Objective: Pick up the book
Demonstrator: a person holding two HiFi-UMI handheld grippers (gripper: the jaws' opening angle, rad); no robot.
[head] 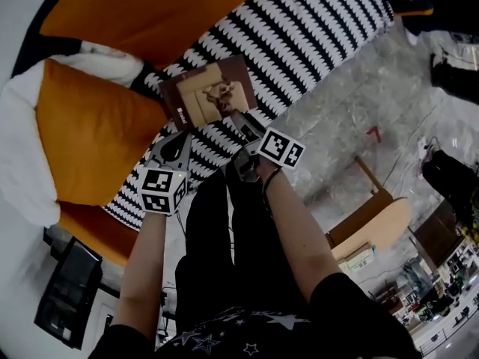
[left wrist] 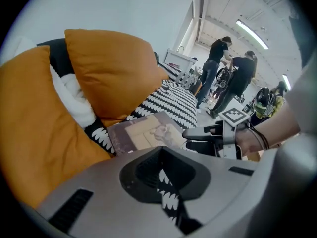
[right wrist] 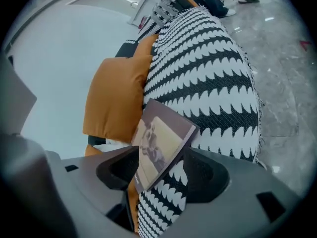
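Reaching down toward a thin brown book (head: 213, 92) with a tan picture panel, lying flat and face up on a black-and-white scallop-patterned knitted blanket (head: 322, 36) spread over an orange sofa (head: 150, 13). Set crosswise to the reach, long edge running left to right in the head view, spine at the left.

Closest in: the right gripper (head: 241, 123), jaws spread wide around the book's near right corner, with the corner in the gap and seemingly not yet pressed. Just short of the near left corner, beside the spine: the left gripper (head: 179, 142), jaws brought together on nothing.

Probably only a short push further in and a squeeze across the cover and underside needed from the right side, with some risk of pinching the soft blanket along with the book.

Just left of the book, a plump orange cushion (head: 90, 140), crowding the spine side. Nothing on the cover. Well apart on the grey stone floor (head: 352, 111), a low wooden stool (head: 374, 219). Far back in the left gripper view, two people (left wrist: 233, 78) standing.
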